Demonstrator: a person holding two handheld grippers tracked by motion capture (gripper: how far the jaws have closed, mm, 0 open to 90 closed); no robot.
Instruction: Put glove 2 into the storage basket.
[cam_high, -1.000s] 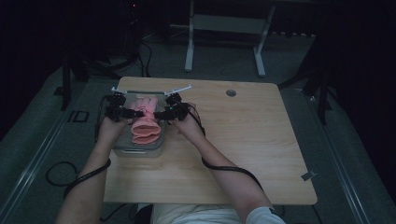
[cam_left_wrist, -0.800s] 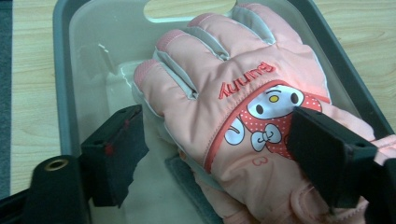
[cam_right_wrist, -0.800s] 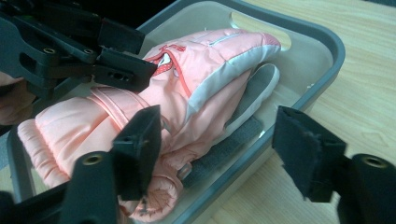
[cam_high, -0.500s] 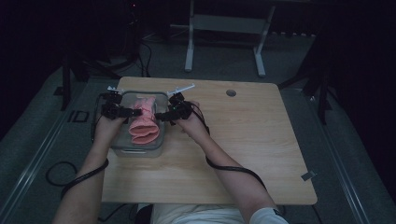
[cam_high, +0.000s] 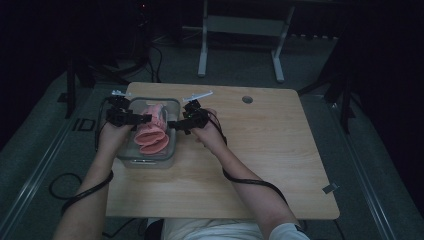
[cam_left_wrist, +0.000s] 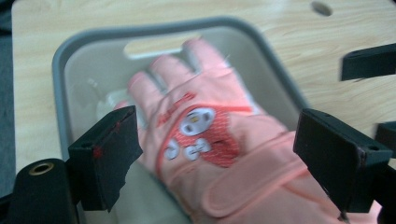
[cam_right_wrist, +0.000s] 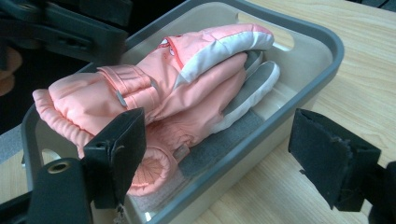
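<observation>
A pair of pink gloves (cam_high: 151, 134) lies stacked in the grey-rimmed bin (cam_high: 146, 161) at the left side of the wooden surface (cam_high: 260, 150), cuffs toward the person. The left gripper (cam_high: 142, 119) hangs over the bin's left edge, its fingers (cam_left_wrist: 105, 154) released and just spread wider, the top glove below them but untouched. The right gripper (cam_high: 172, 125) sits beside the bin's right wall, fingers (cam_right_wrist: 119, 154) likewise just opened and gripping nothing
</observation>
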